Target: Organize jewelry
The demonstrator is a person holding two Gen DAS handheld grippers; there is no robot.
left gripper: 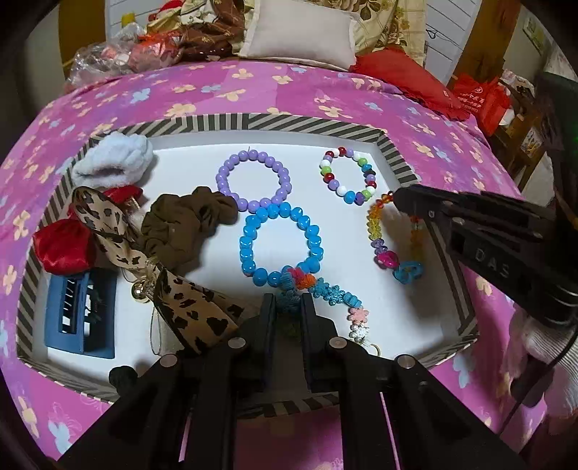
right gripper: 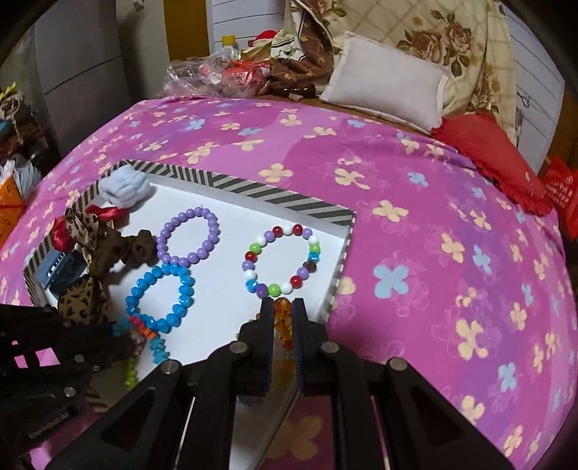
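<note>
A striped-rim tray [left gripper: 253, 121] with a white floor lies on the bed. In it lie a purple bead bracelet [left gripper: 253, 180], a blue bead bracelet [left gripper: 280, 244] and a multicolour bead bracelet [left gripper: 348, 175]. My left gripper [left gripper: 289, 300] is shut on a blue flower-bead strand [left gripper: 334, 296] near the tray's front. My right gripper [right gripper: 282, 303] is shut on an orange crystal bracelet [left gripper: 375, 220] at the tray's right side; it also shows in the left wrist view [left gripper: 401, 197]. The same bracelets show in the right wrist view: purple [right gripper: 188, 236], blue [right gripper: 160, 300], multicolour [right gripper: 281, 260].
The tray's left part holds a brown scrunchie [left gripper: 188, 224], a leopard-print bow [left gripper: 119, 231], a pale blue scrunchie [left gripper: 112, 159], a red pouch [left gripper: 65, 246] and a blue hair claw [left gripper: 81, 314]. Pillows [left gripper: 300, 34] and a red cushion [left gripper: 404, 76] lie behind on the pink bedspread [right gripper: 433, 253].
</note>
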